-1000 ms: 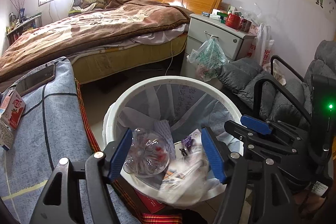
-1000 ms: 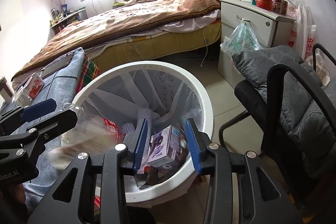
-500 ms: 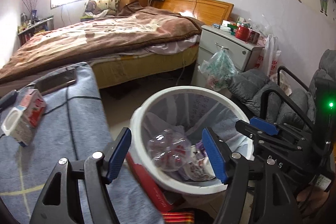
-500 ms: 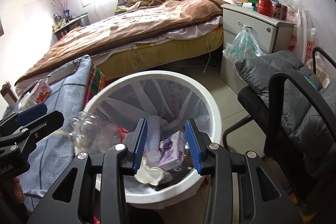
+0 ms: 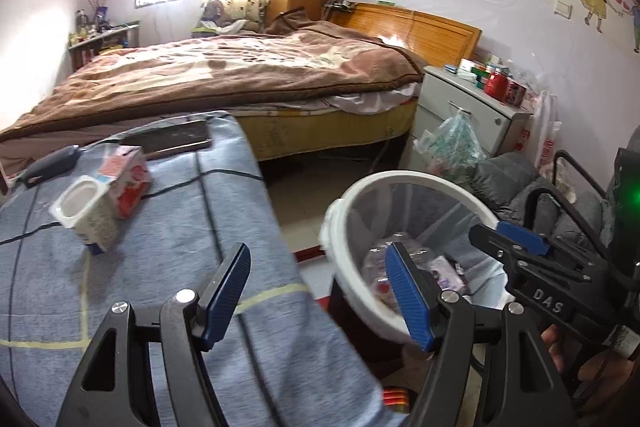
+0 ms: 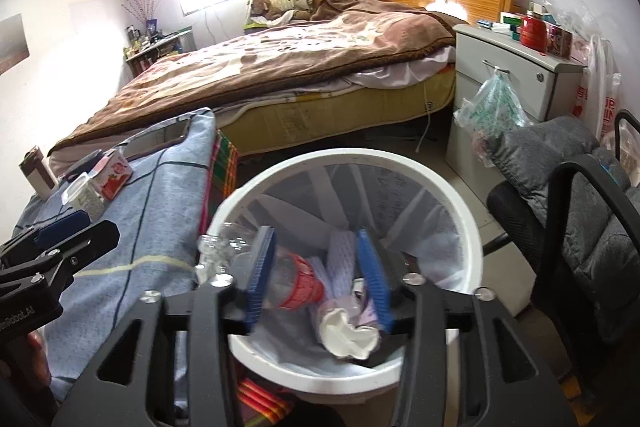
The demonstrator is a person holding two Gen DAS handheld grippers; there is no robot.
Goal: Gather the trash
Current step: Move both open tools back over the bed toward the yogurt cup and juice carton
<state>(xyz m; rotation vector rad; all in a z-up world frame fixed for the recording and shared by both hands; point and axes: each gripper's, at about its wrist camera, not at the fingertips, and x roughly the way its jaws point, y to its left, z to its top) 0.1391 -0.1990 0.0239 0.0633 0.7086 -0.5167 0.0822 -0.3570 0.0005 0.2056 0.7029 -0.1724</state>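
- The left gripper (image 5: 318, 293) points forward and down, its blue-padded jaws standing wide apart with nothing between them.
- One of its fingers (image 5: 224, 293) sits over the blue cloth of the counter near its right edge; the other crosses the rim of the bin.
- The right gripper (image 6: 318, 277) also tilts down, over the bin's near rim.
- Its jaws have just been opening; they stand apart and the pads press on nothing.
- In the left wrist view the right gripper (image 5: 520, 247) shows from the side at the right edge, with part of a hand (image 5: 592, 359) under its black frame.
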